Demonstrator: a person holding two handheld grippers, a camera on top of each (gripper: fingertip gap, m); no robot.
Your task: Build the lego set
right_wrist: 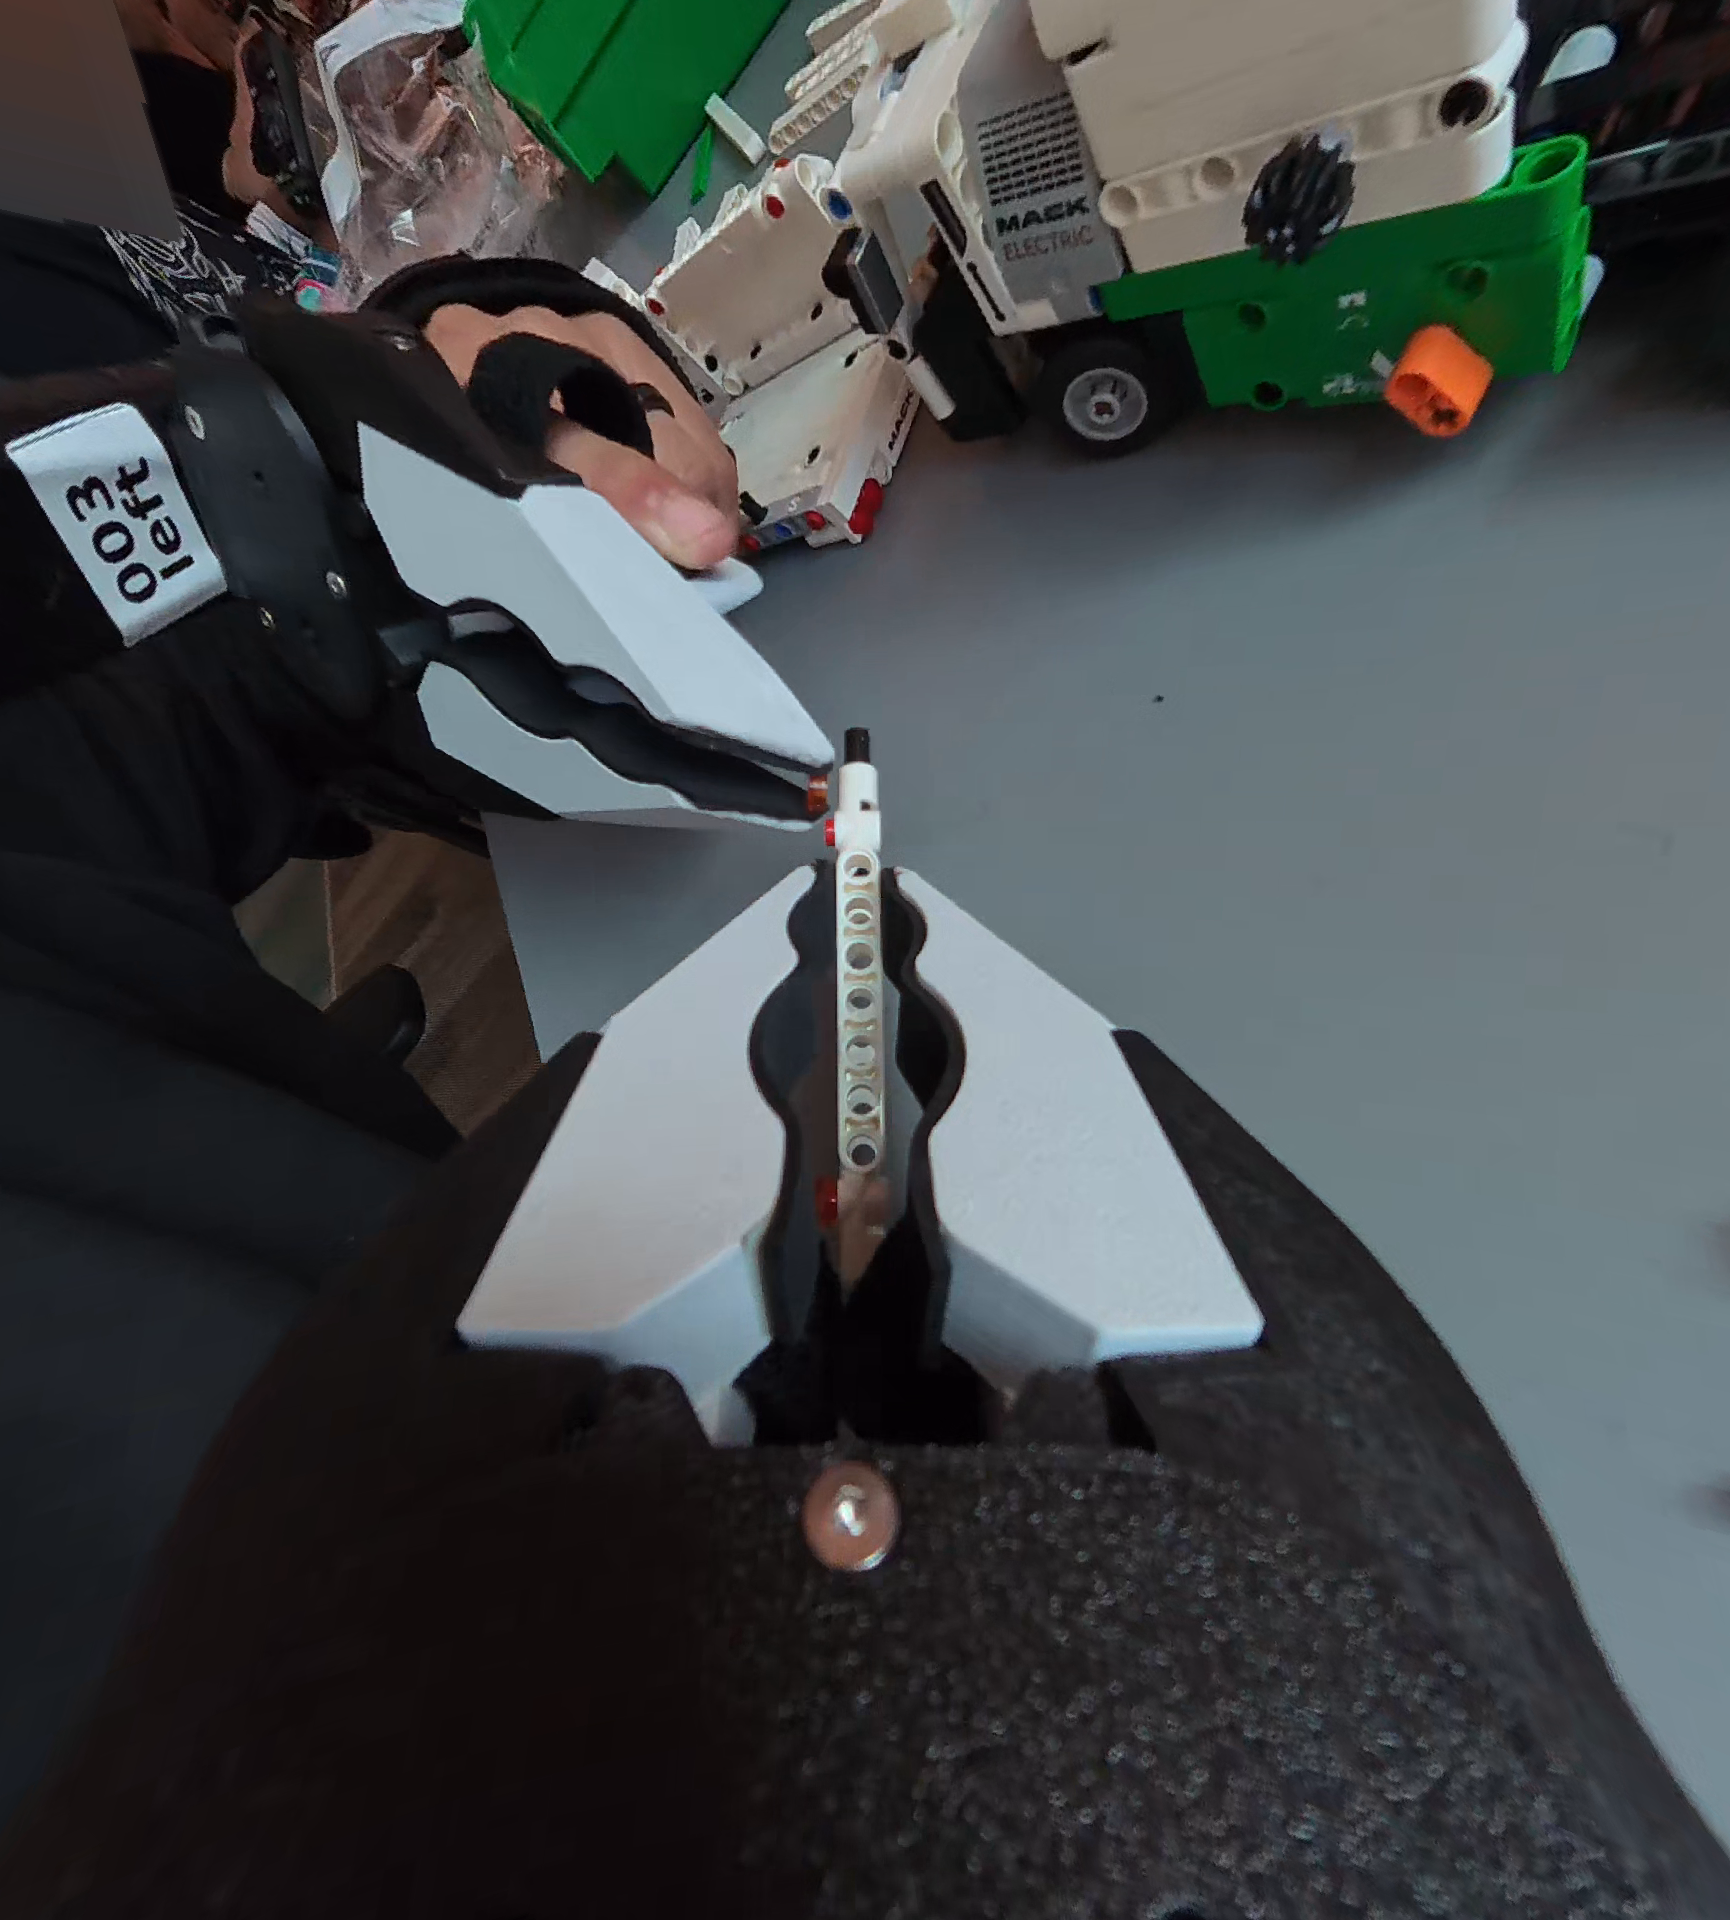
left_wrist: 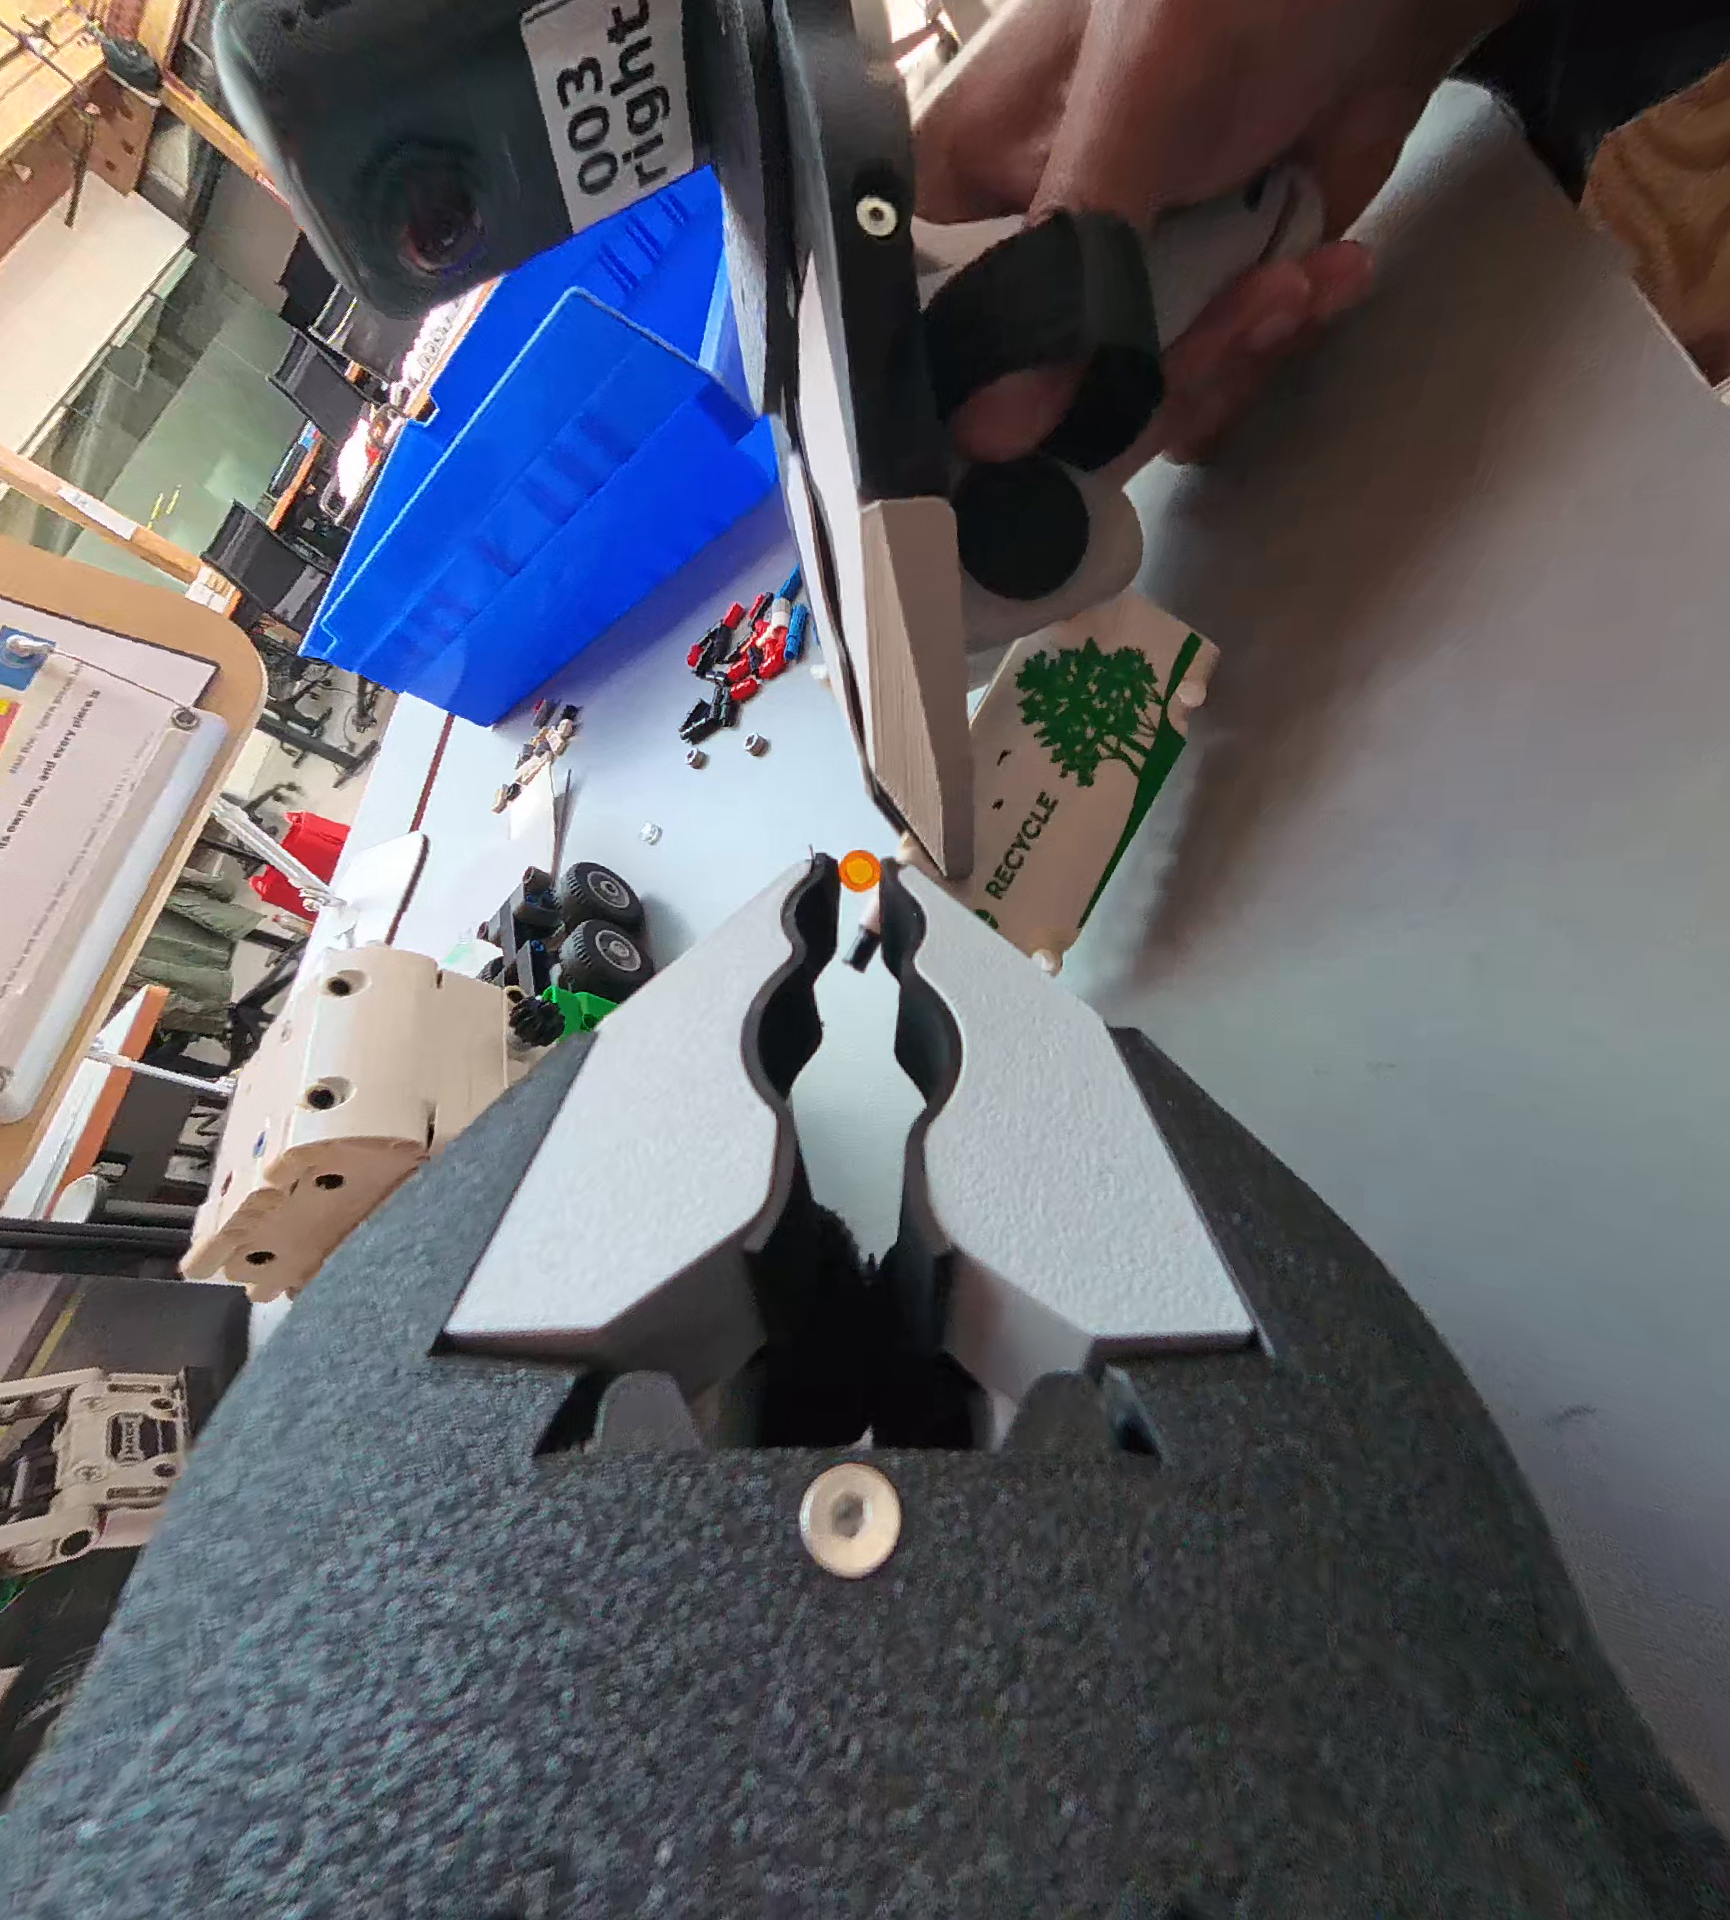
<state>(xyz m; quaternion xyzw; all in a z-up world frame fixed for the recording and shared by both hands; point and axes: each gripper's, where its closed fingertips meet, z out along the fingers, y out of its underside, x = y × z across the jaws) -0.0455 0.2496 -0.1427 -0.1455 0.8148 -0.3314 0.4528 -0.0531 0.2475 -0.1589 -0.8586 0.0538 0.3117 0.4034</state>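
Note:
My left gripper is shut on a small round orange piece, pinched at its fingertips. In the right wrist view it comes in from the left and holds the orange piece against a white connector. That connector has a black pin on top and sits on the end of a white beam with holes. My right gripper is shut on this beam, which stands up between its pads. In the left wrist view the right gripper reaches down from above, tip to tip with the left.
Blue bins stand at the back of the grey table, with a pile of small red, black and blue pins and two wheels. A tan panel with a green tree print lies behind. A white-and-green toy truck stands ahead.

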